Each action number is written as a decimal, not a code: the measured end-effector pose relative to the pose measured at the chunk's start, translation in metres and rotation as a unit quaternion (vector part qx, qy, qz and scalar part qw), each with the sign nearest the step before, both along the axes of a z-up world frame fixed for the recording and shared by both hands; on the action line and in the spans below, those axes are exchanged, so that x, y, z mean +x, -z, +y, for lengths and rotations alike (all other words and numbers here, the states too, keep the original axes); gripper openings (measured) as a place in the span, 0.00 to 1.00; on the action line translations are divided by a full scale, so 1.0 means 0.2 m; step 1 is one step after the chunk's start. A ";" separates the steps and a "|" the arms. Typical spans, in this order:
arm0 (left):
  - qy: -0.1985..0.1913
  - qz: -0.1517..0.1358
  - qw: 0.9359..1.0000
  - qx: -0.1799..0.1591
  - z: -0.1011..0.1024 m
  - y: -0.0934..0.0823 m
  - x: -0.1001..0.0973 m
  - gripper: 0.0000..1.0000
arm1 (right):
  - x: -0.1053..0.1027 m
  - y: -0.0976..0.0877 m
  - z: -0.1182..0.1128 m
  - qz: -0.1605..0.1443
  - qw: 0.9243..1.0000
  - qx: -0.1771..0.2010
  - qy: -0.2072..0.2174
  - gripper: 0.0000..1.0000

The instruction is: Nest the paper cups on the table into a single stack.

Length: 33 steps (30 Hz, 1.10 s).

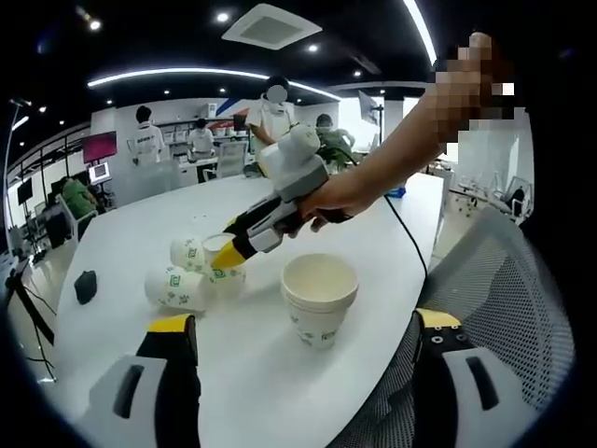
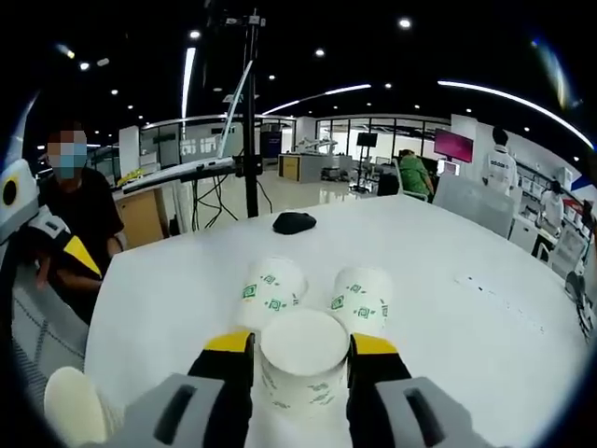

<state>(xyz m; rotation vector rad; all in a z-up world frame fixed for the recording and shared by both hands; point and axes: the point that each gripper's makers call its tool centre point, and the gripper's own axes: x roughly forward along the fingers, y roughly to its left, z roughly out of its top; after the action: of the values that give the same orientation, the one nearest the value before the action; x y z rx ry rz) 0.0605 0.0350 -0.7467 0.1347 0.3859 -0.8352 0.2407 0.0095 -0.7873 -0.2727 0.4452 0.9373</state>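
Observation:
A short nested stack of white paper cups [image 1: 319,297] stands upright near the table's edge, ahead of my left gripper [image 1: 306,320], whose jaws are spread wide and hold nothing. A hand brings my right gripper [image 1: 233,252] in from the right; it is shut on a single paper cup [image 1: 221,263]. In the right gripper view that gripped cup [image 2: 303,366] sits between the yellow-tipped jaws of the right gripper [image 2: 300,342]. Two more cups [image 2: 272,285] [image 2: 362,295] lie on their sides just beyond it. The stack [image 2: 75,406] appears at the lower left.
The round white table [image 1: 140,233] carries a small black object [image 2: 294,222] farther back. A grey mesh chair [image 1: 508,299] stands at the table's near edge. A seated person [image 2: 79,201] and several others are around the room.

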 end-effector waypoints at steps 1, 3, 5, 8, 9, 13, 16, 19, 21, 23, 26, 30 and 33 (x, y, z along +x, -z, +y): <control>0.000 0.000 1.000 0.001 0.00 0.00 0.00 0.94 | 0.00 0.00 0.00 0.003 1.000 0.001 0.002 0.35; 0.001 0.003 1.000 0.003 0.00 0.01 0.00 0.93 | 0.00 0.00 0.00 0.003 1.000 0.001 0.002 0.35; 0.002 0.003 1.000 0.006 0.00 0.01 0.00 0.92 | 0.00 0.00 -0.01 0.001 1.000 -0.001 0.001 0.35; 0.003 0.001 1.000 0.007 0.00 0.01 -0.01 0.92 | 0.00 0.00 -0.02 -0.003 1.000 -0.003 0.000 0.34; 0.003 0.001 1.000 0.007 0.00 0.01 -0.01 0.92 | 0.01 -0.01 -0.02 -0.004 1.000 -0.002 0.001 0.34; 0.003 -0.001 1.000 0.006 0.00 0.00 0.00 0.91 | 0.01 -0.03 -0.04 -0.009 1.000 0.000 0.005 0.34; 0.003 -0.002 1.000 0.008 0.00 0.00 0.00 0.91 | 0.01 -0.05 -0.05 -0.012 1.000 0.002 0.009 0.34; 0.002 -0.003 1.000 0.006 0.00 0.00 0.00 0.91 | 0.00 -0.07 -0.07 -0.013 1.000 0.007 0.014 0.34; 0.001 -0.006 1.000 0.007 0.00 0.00 0.00 0.91 | -0.01 -0.08 -0.07 -0.016 1.000 0.007 0.012 0.34; 0.002 -0.007 1.000 0.007 0.00 0.00 0.00 0.90 | -0.01 -0.09 -0.09 -0.018 1.000 0.010 0.009 0.34; 0.001 -0.010 1.000 0.003 0.00 -0.02 0.01 0.89 | -0.04 -0.12 -0.09 -0.023 1.000 0.013 0.005 0.34; -0.006 -0.011 1.000 -0.004 0.01 -0.03 0.02 0.88 | -0.06 -0.17 -0.12 -0.033 0.999 0.018 0.007 0.34; -0.008 -0.012 1.000 -0.007 0.02 -0.04 0.02 0.88 | -0.07 -0.21 -0.14 -0.036 0.999 0.027 0.010 0.34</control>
<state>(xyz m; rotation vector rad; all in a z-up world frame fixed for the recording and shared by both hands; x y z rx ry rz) 0.0650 0.0382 -0.7388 0.1279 0.3578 -0.8190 0.2263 -0.0193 -0.7448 -0.2525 0.3554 0.9147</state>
